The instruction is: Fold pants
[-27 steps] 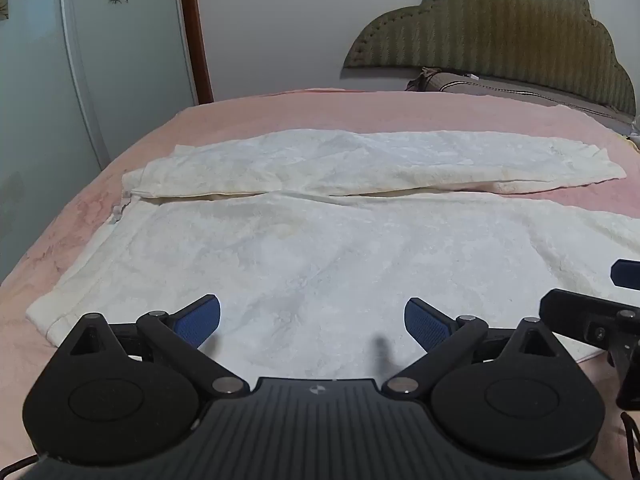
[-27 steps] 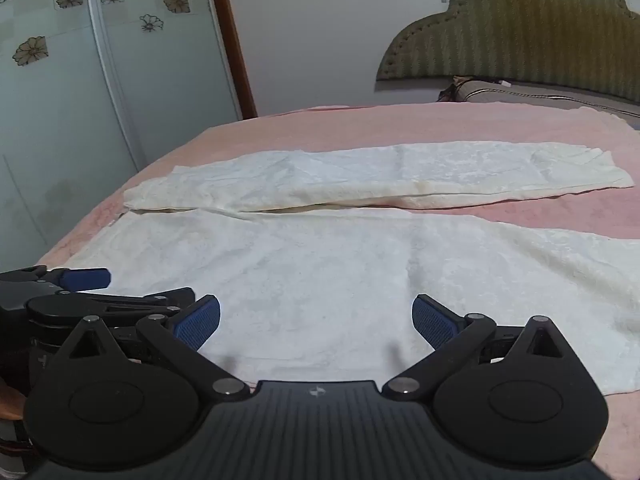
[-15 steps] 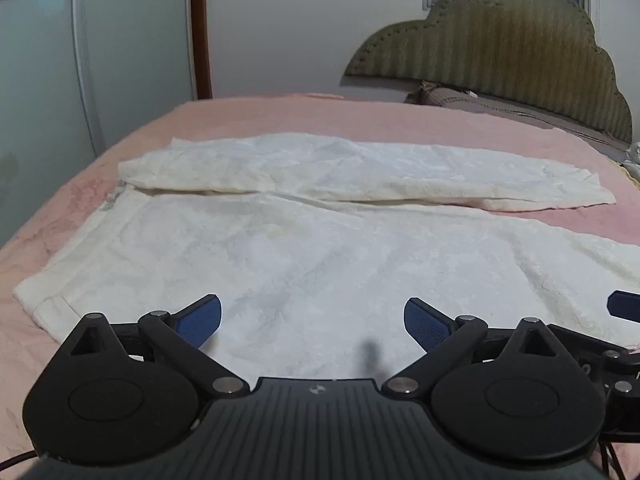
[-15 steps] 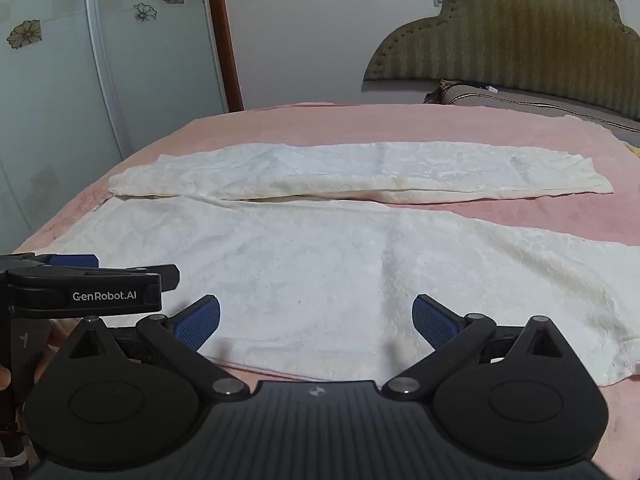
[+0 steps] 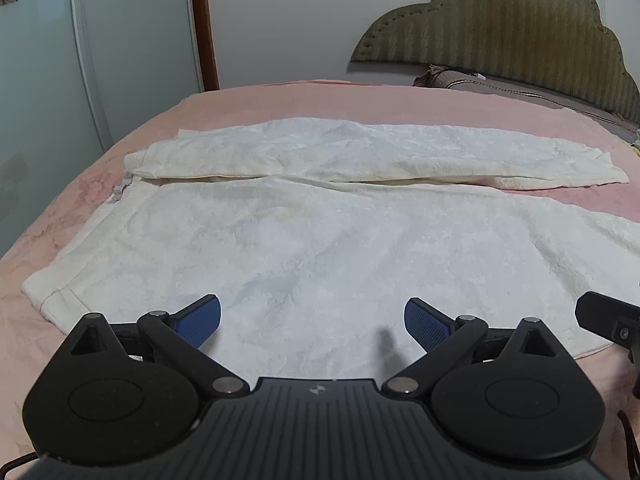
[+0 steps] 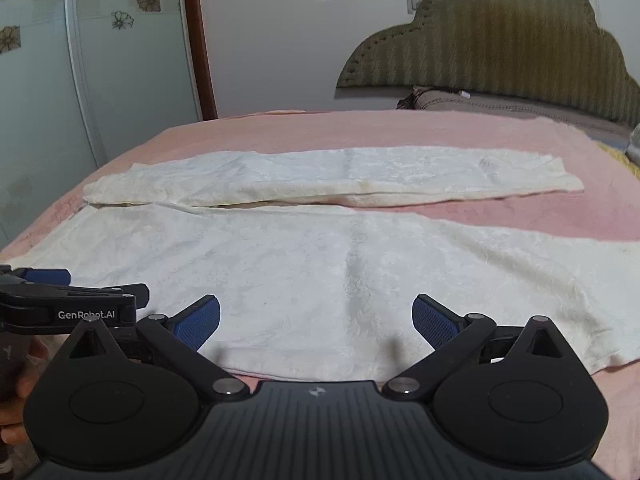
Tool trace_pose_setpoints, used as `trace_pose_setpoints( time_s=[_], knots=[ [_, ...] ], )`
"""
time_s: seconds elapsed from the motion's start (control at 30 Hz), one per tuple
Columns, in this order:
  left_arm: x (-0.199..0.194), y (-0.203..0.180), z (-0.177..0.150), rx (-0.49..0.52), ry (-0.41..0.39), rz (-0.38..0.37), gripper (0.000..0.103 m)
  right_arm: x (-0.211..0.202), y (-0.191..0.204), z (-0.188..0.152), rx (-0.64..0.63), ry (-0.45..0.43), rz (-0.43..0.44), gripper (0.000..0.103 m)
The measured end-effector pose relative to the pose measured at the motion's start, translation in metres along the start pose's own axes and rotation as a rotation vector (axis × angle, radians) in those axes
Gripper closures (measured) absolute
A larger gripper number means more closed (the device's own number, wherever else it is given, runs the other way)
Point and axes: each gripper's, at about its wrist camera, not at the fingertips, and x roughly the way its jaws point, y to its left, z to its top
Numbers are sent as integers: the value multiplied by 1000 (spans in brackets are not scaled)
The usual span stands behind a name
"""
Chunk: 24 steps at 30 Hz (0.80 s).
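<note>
White pants [image 5: 320, 248] [image 6: 320, 256] lie spread flat on the pink bed, waist to the left, both legs running to the right; the far leg [image 5: 376, 152] [image 6: 344, 176] lies apart from the near one. My left gripper [image 5: 312, 320] hovers open over the near leg by the waist end, blue pads wide, nothing between them. My right gripper [image 6: 316, 320] hovers open over the near leg's front edge, further toward the leg end. Part of the left gripper [image 6: 60, 304] shows at the left of the right wrist view, and the right gripper's finger [image 5: 608, 320] at the right edge of the left wrist view.
The pink bedspread [image 5: 360, 100] [image 6: 400, 128] extends beyond the pants to an olive headboard [image 5: 500, 32] with a folded quilt [image 6: 500, 104] in front. A glazed wardrobe door [image 5: 132, 60] stands past the bed's left side. A hand [image 6: 16, 392] holds the left gripper.
Both views have shifted slightly; the pants now sit a bit closer and lower in the left wrist view. Both grippers stay open above the near leg. The pants have not moved.
</note>
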Motion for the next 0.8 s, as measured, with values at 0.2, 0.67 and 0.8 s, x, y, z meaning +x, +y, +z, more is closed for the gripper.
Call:
trace_pose_setpoints(
  time_s=[0.2, 0.67, 0.8],
  knots=[
    [1, 1, 1, 1, 14, 11, 3, 8, -7, -5, 34, 44, -1, 0],
    [0, 0, 0, -14, 2, 49, 3, 8, -11, -8, 61, 35, -5, 0],
    [3, -2, 0, 0, 29, 72, 3, 8, -11, -8, 73, 35, -5, 0]
  ],
)
